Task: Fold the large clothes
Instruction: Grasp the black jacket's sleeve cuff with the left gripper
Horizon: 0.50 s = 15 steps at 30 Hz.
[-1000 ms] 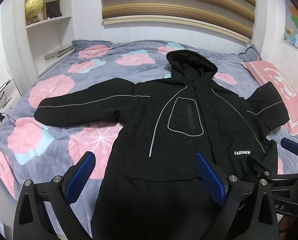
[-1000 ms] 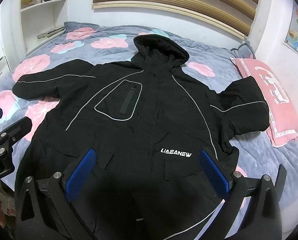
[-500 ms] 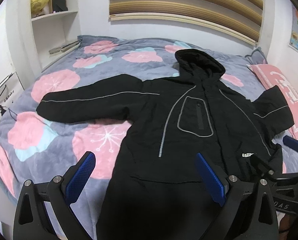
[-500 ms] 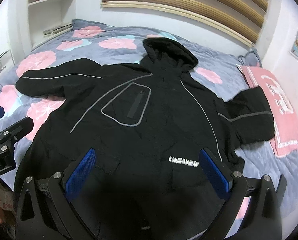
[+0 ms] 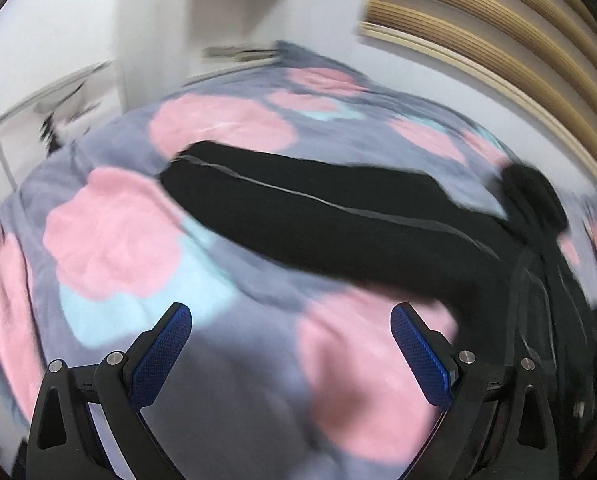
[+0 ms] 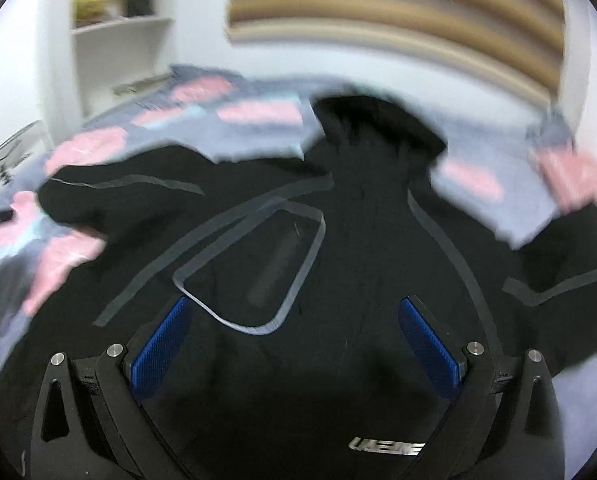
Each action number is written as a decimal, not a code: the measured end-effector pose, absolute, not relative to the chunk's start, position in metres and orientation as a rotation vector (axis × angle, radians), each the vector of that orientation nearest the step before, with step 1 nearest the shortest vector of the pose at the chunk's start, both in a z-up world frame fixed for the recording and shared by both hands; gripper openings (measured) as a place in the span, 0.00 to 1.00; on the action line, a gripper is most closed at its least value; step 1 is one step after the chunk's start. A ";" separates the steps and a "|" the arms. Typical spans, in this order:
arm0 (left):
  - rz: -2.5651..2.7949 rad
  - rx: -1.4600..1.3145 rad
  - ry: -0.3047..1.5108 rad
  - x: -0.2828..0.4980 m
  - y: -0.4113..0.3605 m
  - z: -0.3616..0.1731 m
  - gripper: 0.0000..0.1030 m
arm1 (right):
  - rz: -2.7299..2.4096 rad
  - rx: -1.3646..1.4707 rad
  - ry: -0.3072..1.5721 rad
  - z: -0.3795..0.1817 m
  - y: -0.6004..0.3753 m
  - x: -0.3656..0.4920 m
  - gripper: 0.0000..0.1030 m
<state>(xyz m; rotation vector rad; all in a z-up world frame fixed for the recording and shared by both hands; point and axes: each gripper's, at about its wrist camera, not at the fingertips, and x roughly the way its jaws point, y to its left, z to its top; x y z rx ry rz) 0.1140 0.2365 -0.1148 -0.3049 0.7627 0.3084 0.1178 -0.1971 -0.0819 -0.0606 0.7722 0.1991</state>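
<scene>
A large black hooded jacket point(image 6: 338, 240) with grey piping lies spread face up on the bed. Its long sleeve point(image 5: 318, 220) stretches left across the quilt in the left wrist view, with the hood point(image 5: 534, 196) at right. My left gripper point(image 5: 290, 320) is open and empty, above the quilt just short of the sleeve. My right gripper point(image 6: 292, 316) is open and empty, low over the jacket's chest near the outlined chest pocket point(image 6: 258, 272). Both views are motion-blurred.
The bed carries a grey quilt point(image 5: 118, 240) with pink and light blue flowers. A pink pillow point(image 6: 578, 180) lies at right. White shelves point(image 6: 118, 40) stand at the left wall, with a striped headboard panel point(image 6: 398, 8) behind the bed.
My left gripper has swung left and forward, from the jacket's hem to the outstretched sleeve. My right gripper has moved forward and lower over the chest. Both stay open.
</scene>
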 end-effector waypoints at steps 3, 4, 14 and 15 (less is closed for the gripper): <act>0.308 -0.388 0.707 0.135 0.284 -0.122 0.97 | 0.169 -0.024 0.848 -0.124 -0.201 0.131 1.00; 0.307 -0.417 0.709 0.143 0.299 -0.126 0.97 | 0.164 -0.021 0.872 -0.131 -0.201 0.135 1.00; 0.529 -0.551 0.649 0.225 0.412 -0.154 0.97 | 0.185 0.014 0.871 -0.135 -0.208 0.136 1.00; 0.530 -0.557 0.669 0.233 0.420 -0.161 0.97 | 0.187 0.017 0.872 -0.135 -0.208 0.136 1.00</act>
